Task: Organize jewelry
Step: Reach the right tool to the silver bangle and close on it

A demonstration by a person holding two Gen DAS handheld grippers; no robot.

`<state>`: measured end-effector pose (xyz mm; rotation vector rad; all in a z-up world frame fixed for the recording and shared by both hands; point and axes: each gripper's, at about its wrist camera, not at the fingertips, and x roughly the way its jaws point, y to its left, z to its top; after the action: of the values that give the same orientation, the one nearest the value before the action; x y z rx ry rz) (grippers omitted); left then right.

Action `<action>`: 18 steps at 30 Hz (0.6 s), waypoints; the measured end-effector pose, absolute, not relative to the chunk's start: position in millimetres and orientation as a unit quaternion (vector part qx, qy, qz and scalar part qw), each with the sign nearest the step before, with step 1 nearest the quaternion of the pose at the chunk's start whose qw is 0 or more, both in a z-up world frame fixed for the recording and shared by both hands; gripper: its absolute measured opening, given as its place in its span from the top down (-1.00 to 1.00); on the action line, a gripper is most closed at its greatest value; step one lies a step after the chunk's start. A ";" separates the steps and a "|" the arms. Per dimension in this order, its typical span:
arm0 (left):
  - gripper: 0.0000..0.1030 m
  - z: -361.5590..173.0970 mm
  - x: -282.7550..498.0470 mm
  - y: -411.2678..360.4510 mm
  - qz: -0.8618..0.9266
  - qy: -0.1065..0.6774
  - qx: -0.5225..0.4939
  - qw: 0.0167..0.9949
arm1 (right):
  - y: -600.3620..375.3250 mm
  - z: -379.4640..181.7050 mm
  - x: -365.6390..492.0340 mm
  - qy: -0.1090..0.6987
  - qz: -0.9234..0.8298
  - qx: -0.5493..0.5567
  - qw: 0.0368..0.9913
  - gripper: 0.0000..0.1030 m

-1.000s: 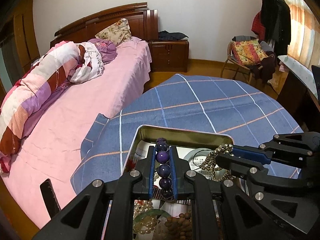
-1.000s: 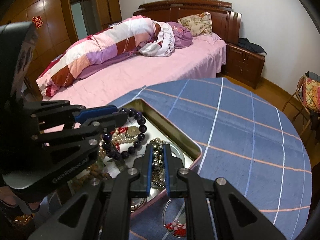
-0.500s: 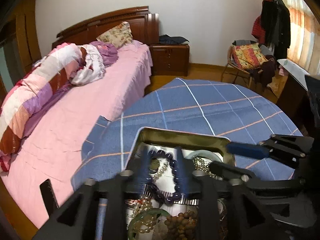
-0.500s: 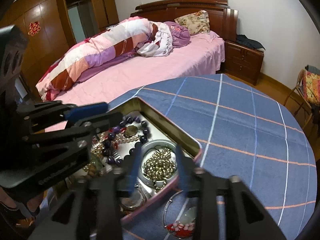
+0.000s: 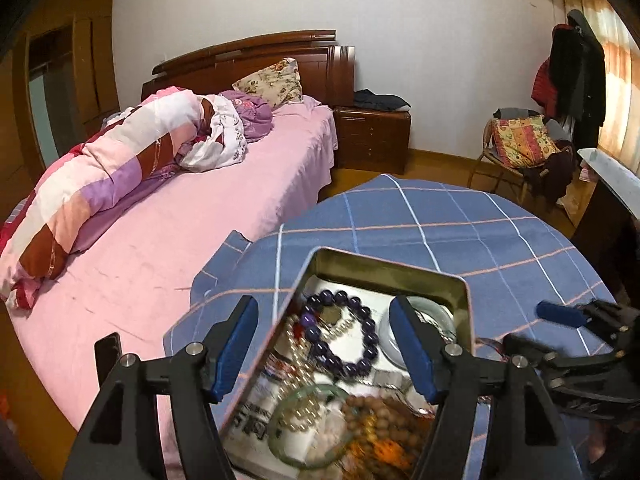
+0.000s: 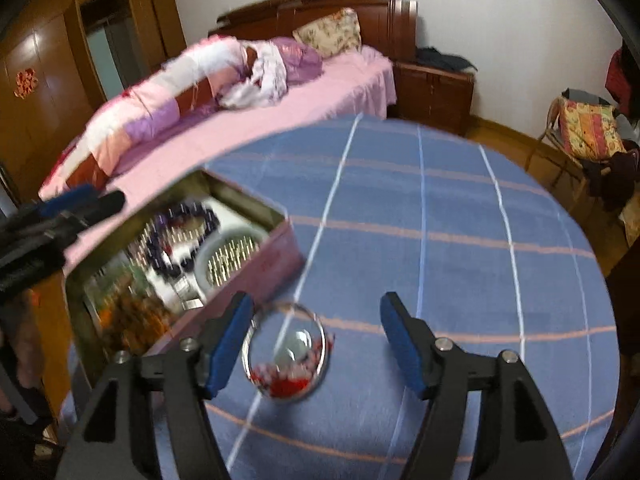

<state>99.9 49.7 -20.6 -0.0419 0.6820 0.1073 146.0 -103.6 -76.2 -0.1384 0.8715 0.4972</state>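
Over tin (image 5: 384,270): left hand-held gripper (image 5: 324,344), right hand-held gripper (image 6: 316,344), jaws just spread, empty.

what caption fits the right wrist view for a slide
Open right gripper above a silver bangle with red beads on the blue checked cloth, beside the jewelry tin.

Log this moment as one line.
left gripper: just opened, empty | right gripper: just opened, empty | purple bracelet: in tin | bangle: on tablecloth

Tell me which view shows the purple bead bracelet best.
Left wrist view: the purple bracelet lies whole and fairly sharp in the tin. The right wrist view shows it only as a small, motion-blurred dark ring.
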 end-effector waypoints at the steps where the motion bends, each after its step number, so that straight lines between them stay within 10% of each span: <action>1: -0.33 -21.2 96.8 46.1 0.051 0.334 -0.020 0.941 | -102.0 -81.3 145.5 0.423 0.236 -0.073 0.872 -0.36; 18: -0.33 -33.1 76.8 4.9 0.019 0.348 -0.017 0.937 | -161.7 -105.1 109.3 0.458 0.186 -0.120 0.861 -0.29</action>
<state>76.8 4.9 -33.1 -0.0347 0.7105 0.0383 109.3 -161.7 -105.1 -0.2508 0.9608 0.3899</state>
